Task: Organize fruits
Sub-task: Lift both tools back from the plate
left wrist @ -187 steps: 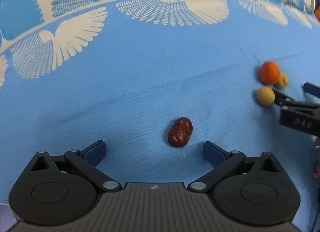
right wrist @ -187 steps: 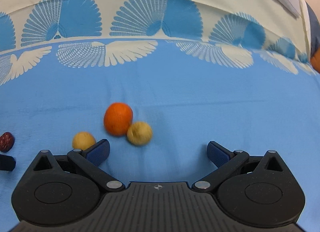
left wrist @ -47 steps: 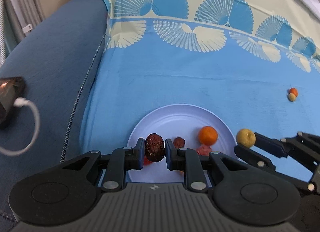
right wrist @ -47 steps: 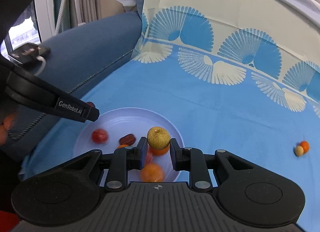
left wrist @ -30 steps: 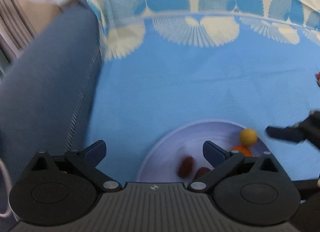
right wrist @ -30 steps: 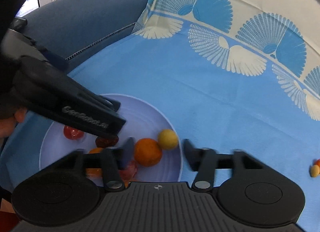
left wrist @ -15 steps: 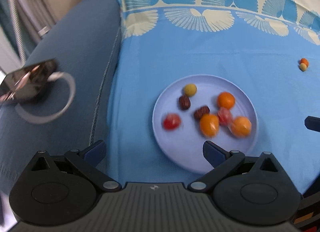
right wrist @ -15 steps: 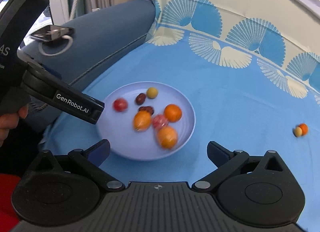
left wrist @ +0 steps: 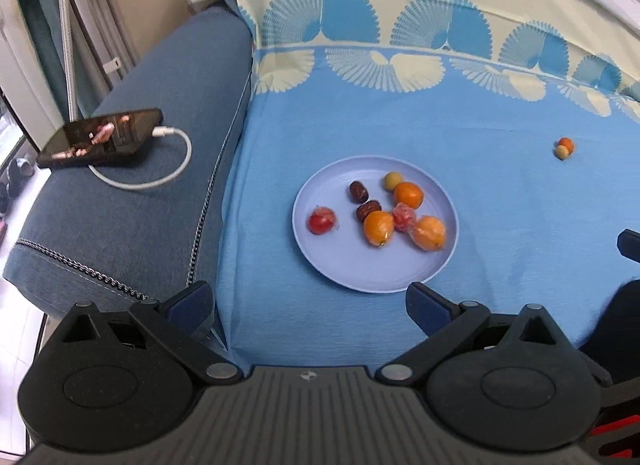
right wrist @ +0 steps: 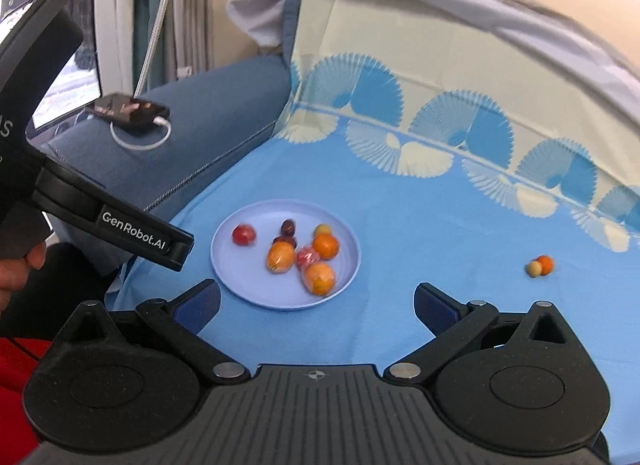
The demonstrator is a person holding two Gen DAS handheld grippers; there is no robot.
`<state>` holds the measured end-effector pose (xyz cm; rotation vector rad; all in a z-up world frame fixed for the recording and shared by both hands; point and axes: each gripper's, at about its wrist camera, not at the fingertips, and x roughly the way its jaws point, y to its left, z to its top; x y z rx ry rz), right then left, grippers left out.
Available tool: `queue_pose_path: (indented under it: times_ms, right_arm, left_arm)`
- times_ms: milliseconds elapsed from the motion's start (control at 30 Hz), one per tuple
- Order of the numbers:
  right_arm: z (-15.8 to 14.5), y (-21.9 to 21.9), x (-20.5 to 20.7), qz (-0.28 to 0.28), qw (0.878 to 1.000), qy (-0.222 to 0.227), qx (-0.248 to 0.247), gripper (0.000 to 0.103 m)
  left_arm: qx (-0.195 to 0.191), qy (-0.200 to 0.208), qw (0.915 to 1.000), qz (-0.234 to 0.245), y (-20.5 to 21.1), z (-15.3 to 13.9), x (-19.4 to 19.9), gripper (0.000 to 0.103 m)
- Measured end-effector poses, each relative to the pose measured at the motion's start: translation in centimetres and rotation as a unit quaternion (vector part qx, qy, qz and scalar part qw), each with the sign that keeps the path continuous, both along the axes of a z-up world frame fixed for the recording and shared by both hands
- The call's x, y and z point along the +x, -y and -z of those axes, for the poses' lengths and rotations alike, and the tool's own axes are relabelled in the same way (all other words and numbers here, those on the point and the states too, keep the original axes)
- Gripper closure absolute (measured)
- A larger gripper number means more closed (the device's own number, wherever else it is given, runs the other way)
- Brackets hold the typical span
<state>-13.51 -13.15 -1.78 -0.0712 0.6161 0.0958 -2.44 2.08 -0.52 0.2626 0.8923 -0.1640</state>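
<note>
We find both the left gripper point(left wrist: 307, 301) and right gripper point(right wrist: 316, 303) now spread and empty, their date and yellow fruit deposited on the plate point(left wrist: 360, 283), leaving two small fruits point(left wrist: 564, 147) far right uncollected.

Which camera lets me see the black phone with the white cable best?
The left wrist view. There the black phone lies large and sharp on the blue sofa arm, and its white cable loop shows whole. The right wrist view shows the phone too, but smaller, farther off and a little blurred.
</note>
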Motion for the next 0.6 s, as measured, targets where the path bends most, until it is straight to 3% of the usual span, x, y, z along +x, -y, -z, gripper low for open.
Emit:
queue_pose_path:
  times_ms: [200,600]
  right_arm:
    - [-0.8,0.7,-2.2,0.014,1.0,0.022,0.005,0.001]
    - [-1.0,1.4,-3.1,0.024,0.999,0.031,0.02,0.001]
  left_arm:
    - [-0.01,0.018,0.9998,0.007,0.7,-1.5,-2.2,0.0]
    - [0.006,0.046,0.9986,0.027,2.0,-2.8,-4.4,0.0]
